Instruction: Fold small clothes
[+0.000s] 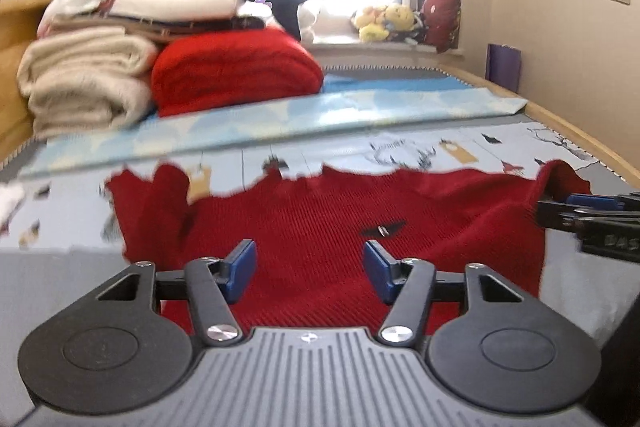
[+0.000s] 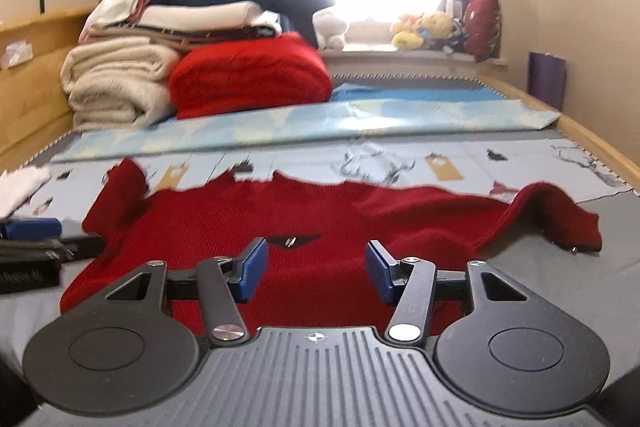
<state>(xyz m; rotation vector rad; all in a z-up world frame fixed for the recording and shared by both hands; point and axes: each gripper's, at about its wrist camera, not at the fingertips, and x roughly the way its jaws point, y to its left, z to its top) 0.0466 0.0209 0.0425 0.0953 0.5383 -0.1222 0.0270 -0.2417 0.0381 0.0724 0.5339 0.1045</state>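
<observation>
A dark red knitted sweater lies spread flat on the patterned bed cover, with a small dark patch and a metal pin near its middle. My left gripper hovers over its near part, blue pads apart, nothing pinched between them. In the right wrist view the same sweater spreads ahead, one sleeve trailing to the right. My right gripper stands over the near hem, pads apart and empty. Each gripper shows at the edge of the other's view: the right gripper, the left gripper.
A stack of folded clothes and blankets stands at the back left: a cream blanket, a bright red folded knit. Plush toys sit on the windowsill. A white cloth lies at the left. The wooden bed rim runs along the right.
</observation>
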